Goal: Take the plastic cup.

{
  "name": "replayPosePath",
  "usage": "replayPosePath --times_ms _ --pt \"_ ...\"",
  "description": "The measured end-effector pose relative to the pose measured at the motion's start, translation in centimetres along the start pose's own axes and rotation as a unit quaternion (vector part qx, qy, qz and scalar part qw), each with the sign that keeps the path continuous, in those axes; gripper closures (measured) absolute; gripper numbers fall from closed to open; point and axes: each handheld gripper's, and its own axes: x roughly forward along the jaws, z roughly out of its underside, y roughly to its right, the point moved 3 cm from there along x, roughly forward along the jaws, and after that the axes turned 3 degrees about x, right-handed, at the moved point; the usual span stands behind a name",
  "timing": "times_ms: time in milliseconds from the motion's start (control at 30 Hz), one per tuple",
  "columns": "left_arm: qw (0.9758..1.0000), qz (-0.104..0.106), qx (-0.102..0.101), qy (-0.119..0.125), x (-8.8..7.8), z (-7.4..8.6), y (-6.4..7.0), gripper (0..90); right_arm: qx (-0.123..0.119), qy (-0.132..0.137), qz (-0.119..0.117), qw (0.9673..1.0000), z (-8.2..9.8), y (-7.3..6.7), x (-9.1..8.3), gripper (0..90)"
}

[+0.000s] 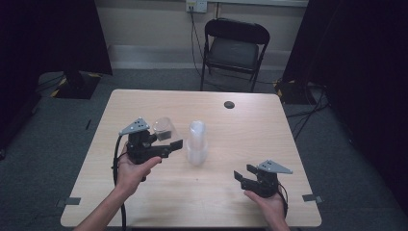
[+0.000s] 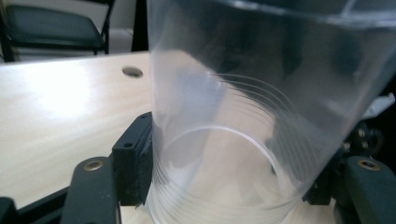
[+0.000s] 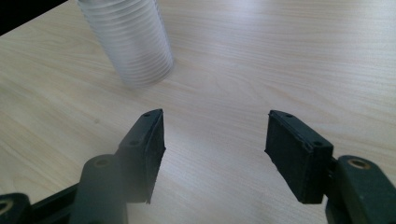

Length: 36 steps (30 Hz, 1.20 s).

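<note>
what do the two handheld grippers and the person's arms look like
Both the left gripper and the right gripper are black, blocky tools, each topped by a grey three-cornered plate with small holes. Their jaws end in flat black rectangular pads with brass-coloured screw bushings behind. A black cable trails from the left one. The forearms are bare, no sleeves showing.

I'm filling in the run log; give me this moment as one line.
left gripper: shut on cup | right gripper: open, holds nothing | cup stack: upright on table

Each black two-jaw left claw (image 1: 166, 144) and right claw (image 1: 244, 174) carries a grey three-cornered top plate. Rectangular ribbed pads (image 3: 150, 142) are screwed on; brass-ringed holes sit behind. A black cable (image 1: 117, 161) trails toward six o'clock.
</note>
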Motion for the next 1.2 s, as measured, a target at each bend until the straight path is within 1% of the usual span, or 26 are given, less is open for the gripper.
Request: replayPosePath --times_ms 33,67,167,200,233,300,367,467,533,567,633,667,700,767,833,867,900,933,967,1000,1033,1100,1167,1200 --pt "1.0 0.0 -0.002 0.0 0.1 0.3 0.1 34.3 0.001 0.0 0.0 1.0 0.0 0.0 0.0 37.6" --pt "1.0 -0.001 0.0 -0.005 0.2 0.5 0.1 34.3 0.001 0.0 -0.001 1.0 -0.1 0.0 -0.1 37.7" --pt "0.9998 0.007 0.002 -0.017 0.6 1.4 0.2 34.2 0.001 0.004 -0.005 1.0 -0.1 0.0 -0.2 40.1" --pt "0.9998 0.004 0.003 -0.02 0.8 1.7 0.2 34.2 -0.002 0.004 -0.007 1.0 -0.1 -0.1 -0.3 40.4" --pt "0.9997 0.006 0.0 -0.025 1.0 2.0 0.2 34.2 -0.005 0.0 -0.008 1.0 0.0 -0.2 -0.3 40.4" --pt "0.9993 0.015 -0.009 -0.034 1.3 2.4 0.0 34.2 -0.013 -0.003 -0.012 0.9998 0.0 -0.5 -0.3 40.8" --pt "0.999 0.017 -0.015 -0.038 1.5 2.8 0.0 34.2 -0.025 -0.003 -0.019 0.9995 0.0 -0.8 -0.4 40.8" --pt "0.9986 0.023 -0.014 -0.045 1.8 3.1 0.2 34.2 -0.039 0.003 -0.019 0.9991 0.0 -1.2 -0.5 43.2" --pt "0.9981 0.033 -0.013 -0.05 2.0 3.3 0.4 34.1 -0.045 0.005 -0.021 0.9987 -0.1 -1.4 -0.5 45.4" --pt "0.998 0.035 -0.013 -0.051 2.1 3.4 0.5 34.2 -0.049 0.006 -0.023 0.9985 -0.1 -1.7 -0.5 46.5" --pt "0.9978 0.032 -0.011 -0.057 2.3 3.7 0.7 34.3 -0.057 0.008 -0.024 0.9981 -0.1 -2.0 -0.5 48.0" --pt "0.9976 0.032 -0.014 -0.059 2.4 3.8 0.8 34.3 -0.06 0.01 -0.024 0.9979 -0.1 -2.2 -0.4 49.2" --pt "0.9974 0.032 -0.015 -0.063 2.5 4.0 0.9 34.3 -0.06 0.01 -0.024 0.9979 -0.1 -2.2 -0.4 49.2" --pt "0.9973 0.029 -0.019 -0.065 2.6 4.1 1.0 34.3 -0.059 0.008 -0.031 0.9977 -0.2 -2.6 -0.3 50.2" --pt "0.9969 0.029 -0.023 -0.069 2.7 4.3 1.0 34.3 -0.07 0.009 -0.038 0.9968 -0.4 -3.0 -0.2 50.1" --pt "0.9968 0.033 -0.029 -0.067 2.7 4.3 1.1 34.3 -0.076 0.003 -0.047 0.996 -0.6 -3.4 -0.1 49.3" --pt "0.9966 0.035 -0.034 -0.067 2.6 4.3 1.1 34.3 -0.076 0.003 -0.047 0.996 -0.6 -3.4 -0.1 49.3" --pt "0.9961 0.041 -0.044 -0.064 2.6 4.3 1.1 34.3 -0.078 0.002 -0.05 0.9957 -0.7 -3.6 -0.1 50.4" --pt "0.9956 0.045 -0.052 -0.064 2.6 4.3 1.1 34.3 -0.089 0.003 -0.059 0.9943 -0.8 -3.9 -0.1 50.5" --pt "0.9951 0.049 -0.057 -0.064 2.6 4.3 1.2 34.4 -0.094 0.005 -0.062 0.9936 -1.0 -4.2 0.0 49.7" --pt "0.9948 0.054 -0.06 -0.063 2.6 4.3 1.2 34.4 -0.1 0.01 -0.067 0.9927 -1.1 -4.6 0.1 50.0" --pt "0.9936 0.059 -0.073 -0.063 2.7 4.4 1.2 34.4 -0.111 0.016 -0.078 0.9906 -1.6 -5.3 0.3 51.4" --pt "0.9916 0.066 -0.089 -0.066 2.8 4.6 1.1 34.6 -0.119 0.031 -0.086 0.9887 -1.9 -6.0 0.6 52.9" --pt "0.991 0.068 -0.094 -0.066 2.9 4.8 1.0 34.6 -0.122 0.035 -0.092 0.9877 -1.9 -6.4 0.7 53.6"
